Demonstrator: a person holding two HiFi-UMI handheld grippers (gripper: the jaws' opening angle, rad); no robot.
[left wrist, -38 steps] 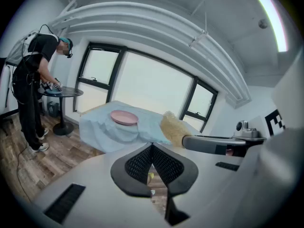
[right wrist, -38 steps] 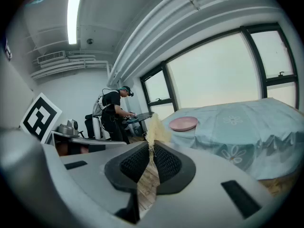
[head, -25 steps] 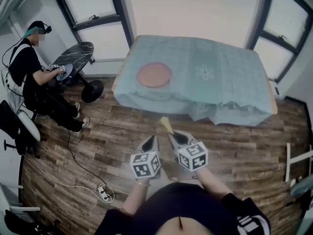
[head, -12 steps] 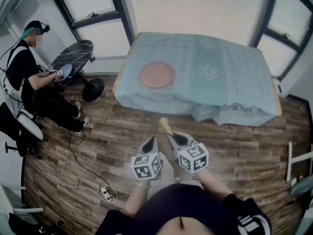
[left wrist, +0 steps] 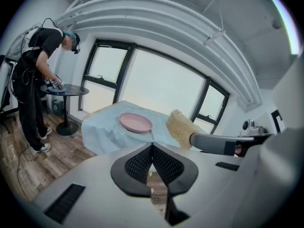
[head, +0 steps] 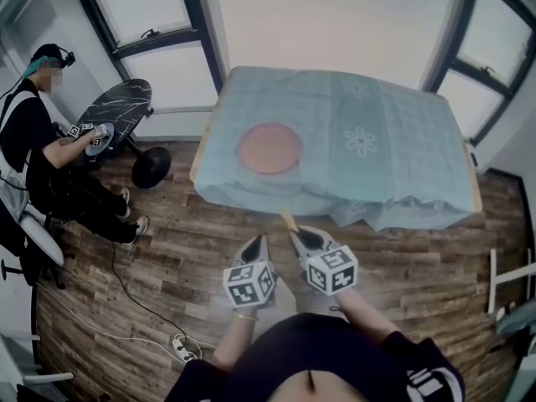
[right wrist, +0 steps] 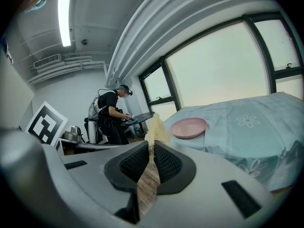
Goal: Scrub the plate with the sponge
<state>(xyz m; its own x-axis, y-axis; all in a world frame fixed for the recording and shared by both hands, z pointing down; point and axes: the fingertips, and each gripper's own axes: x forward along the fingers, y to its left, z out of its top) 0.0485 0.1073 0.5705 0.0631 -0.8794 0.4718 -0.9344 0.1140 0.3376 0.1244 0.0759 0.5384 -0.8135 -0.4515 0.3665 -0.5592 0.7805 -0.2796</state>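
A pink plate [head: 269, 147] lies on the left part of a table under a light blue flowered cloth [head: 394, 141]; it also shows in the left gripper view as the plate [left wrist: 135, 122] and in the right gripper view as the plate [right wrist: 189, 126]. My right gripper [head: 292, 230] is shut on a flat yellow sponge [head: 287, 219], which sticks up from the jaws as the sponge [right wrist: 156, 127] and shows sideways as the sponge [left wrist: 182, 128]. Beside it my left gripper [head: 260, 239] is shut with nothing in it, pads meeting in the left gripper [left wrist: 151, 145]. Both grippers hang over the wooden floor, short of the table's near edge.
A person [head: 38, 132] sits at the left by a small round dark table [head: 121, 103], holding grippers of their own. A cable and a power strip [head: 178, 342] lie on the wooden floor [head: 167, 249]. Windows line the far wall. A white frame [head: 502, 279] stands at the right.
Both grippers have moved toward the table: in the head view the table and plate have drawn closer to them. The sponge stays in the right gripper; the left stays shut.
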